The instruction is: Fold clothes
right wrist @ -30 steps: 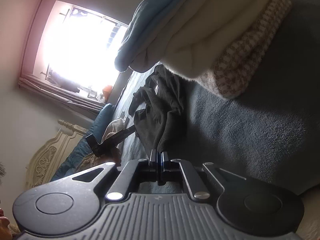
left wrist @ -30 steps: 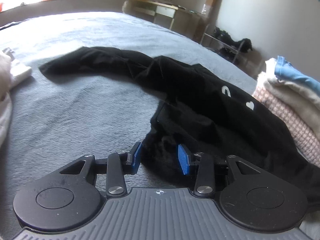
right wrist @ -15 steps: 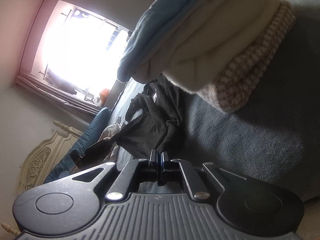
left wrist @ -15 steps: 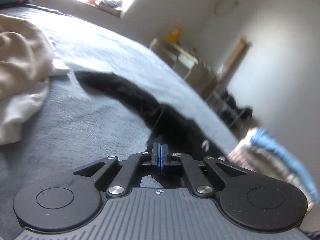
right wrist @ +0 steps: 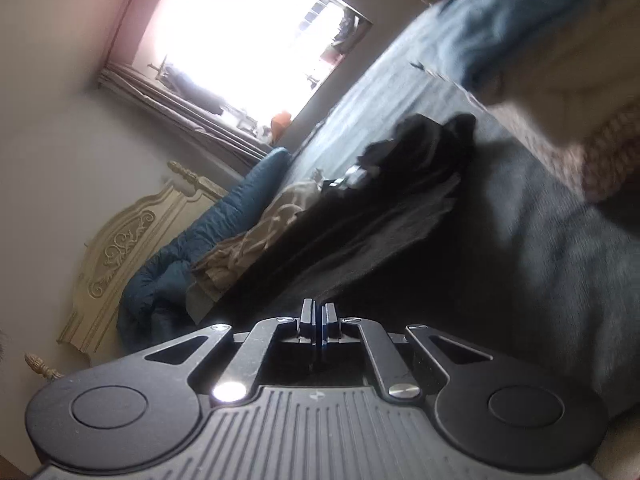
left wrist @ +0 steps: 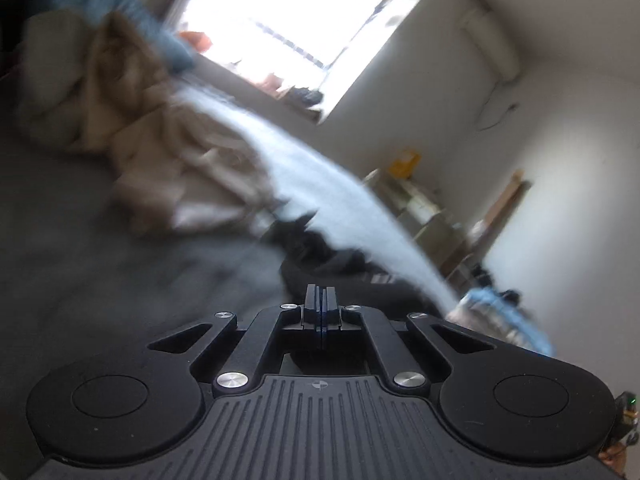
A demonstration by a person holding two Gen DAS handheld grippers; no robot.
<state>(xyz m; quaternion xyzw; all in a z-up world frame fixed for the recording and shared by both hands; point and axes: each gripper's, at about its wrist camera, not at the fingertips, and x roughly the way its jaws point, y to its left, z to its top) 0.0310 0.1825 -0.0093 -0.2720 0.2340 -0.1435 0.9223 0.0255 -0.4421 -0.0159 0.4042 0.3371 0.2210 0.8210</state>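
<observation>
Since a second ago the left claw (left wrist: 320,300) has snapped shut on the black cotton garment (right wrist: 400,208), which the right claw (right wrist: 319,320) also pinches; now it stretches taut between them above the grey blanketed bed (right wrist: 540,280), ready for folding. Bright window (right wrist: 240,36) far.

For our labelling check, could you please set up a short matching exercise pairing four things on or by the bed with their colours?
Things:
1. garment held by the right gripper: black garment
2. bedcover
3. crumpled clothes pile
4. headboard

Colours:
A. cream with carved scrolls
B. black
C. grey
D. beige

Pairs: 1-B, 2-C, 3-D, 4-A
</observation>
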